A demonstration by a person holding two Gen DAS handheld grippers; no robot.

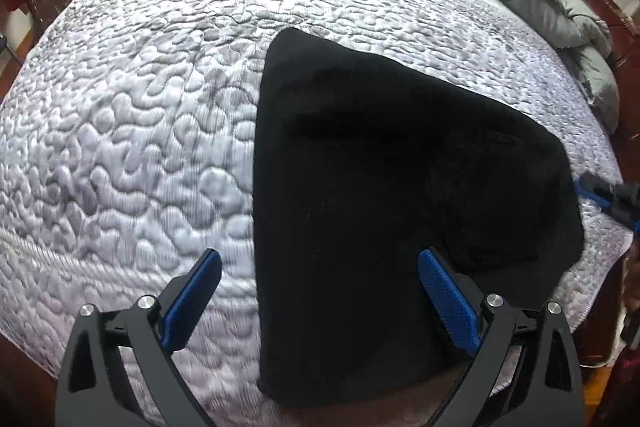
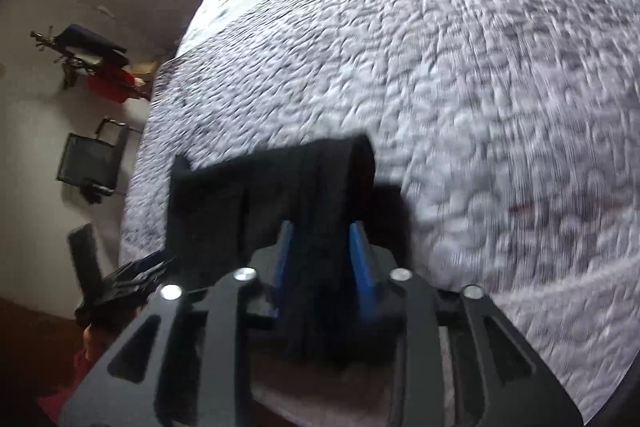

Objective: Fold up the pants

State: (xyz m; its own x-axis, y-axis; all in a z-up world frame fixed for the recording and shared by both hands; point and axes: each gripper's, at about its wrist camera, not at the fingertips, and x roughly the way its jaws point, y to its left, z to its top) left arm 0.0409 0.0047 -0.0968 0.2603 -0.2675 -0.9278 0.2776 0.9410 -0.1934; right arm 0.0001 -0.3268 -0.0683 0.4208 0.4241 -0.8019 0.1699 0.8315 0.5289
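One pair of black, soft-knit pants (image 1: 384, 187), folded into a dark slab on the white quilted bed (image 1: 120, 147).
Their long axis runs away from the left gripper (image 1: 320, 263), which hovers spread wide over the near-left edge; the right gripper (image 2: 324, 231) pinches a bunched fold on the far side.

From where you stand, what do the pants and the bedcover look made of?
The pants look like soft, matte black fleece or knit: they drape without shine, though no weave shows. The bedcover looks like quilted pale grey fabric with a slight sheen; its stitched squiggles puff up.
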